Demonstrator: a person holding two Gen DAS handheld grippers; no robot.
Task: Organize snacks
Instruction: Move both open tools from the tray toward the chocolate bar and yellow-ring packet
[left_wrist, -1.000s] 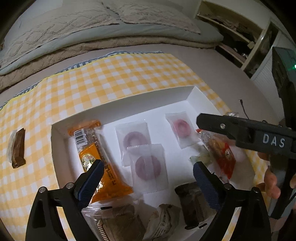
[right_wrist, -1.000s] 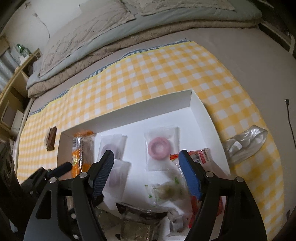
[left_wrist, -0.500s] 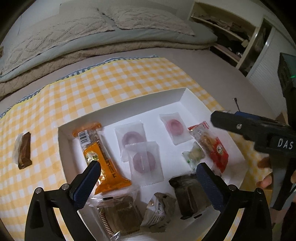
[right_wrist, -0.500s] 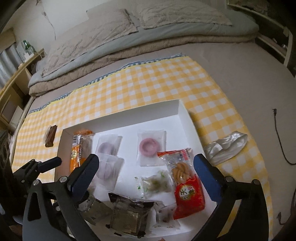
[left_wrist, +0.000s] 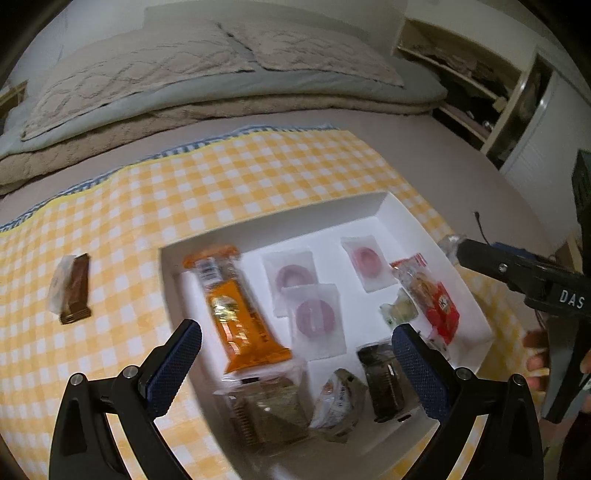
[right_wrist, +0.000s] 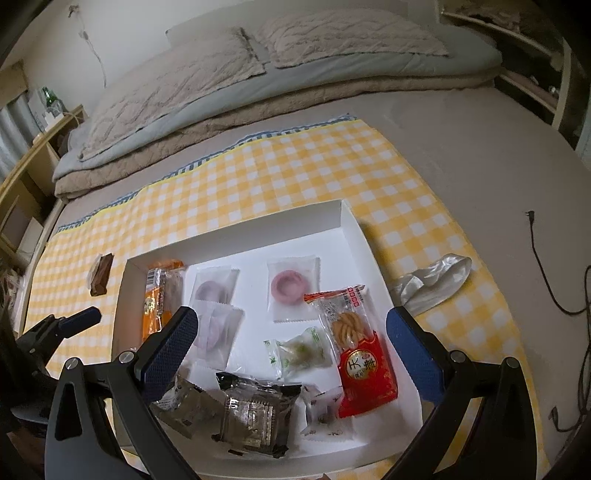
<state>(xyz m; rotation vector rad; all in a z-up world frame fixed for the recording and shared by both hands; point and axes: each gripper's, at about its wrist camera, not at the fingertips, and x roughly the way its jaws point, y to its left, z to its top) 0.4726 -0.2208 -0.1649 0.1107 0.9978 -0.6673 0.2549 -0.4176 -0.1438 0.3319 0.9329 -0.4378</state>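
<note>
A white shallow box (left_wrist: 384, 201) (right_wrist: 347, 218) on a yellow checked cloth holds several wrapped snacks: an orange packet (left_wrist: 240, 321) (right_wrist: 157, 295), ring sweets (left_wrist: 365, 258) (right_wrist: 286, 284), a red biscuit packet (left_wrist: 436, 299) (right_wrist: 360, 350), a green sweet (right_wrist: 299, 352) and dark packets (right_wrist: 255, 413). A brown chocolate bar (left_wrist: 75, 288) (right_wrist: 101, 275) lies on the cloth left of the box. My left gripper (left_wrist: 295, 369) is open and empty above the box's near side. My right gripper (right_wrist: 291, 354) is open and empty above the box.
An empty clear wrapper (right_wrist: 436, 280) lies on the cloth right of the box. A dark cable (right_wrist: 546, 266) runs on the floor at right. A bed (right_wrist: 258, 74) lies beyond the cloth. Shelves (left_wrist: 472, 96) stand at the far right.
Both grippers have pulled back and up from the box, so more of it shows. The right gripper has opened wider. The red biscuit packet lies uncovered in the box.
</note>
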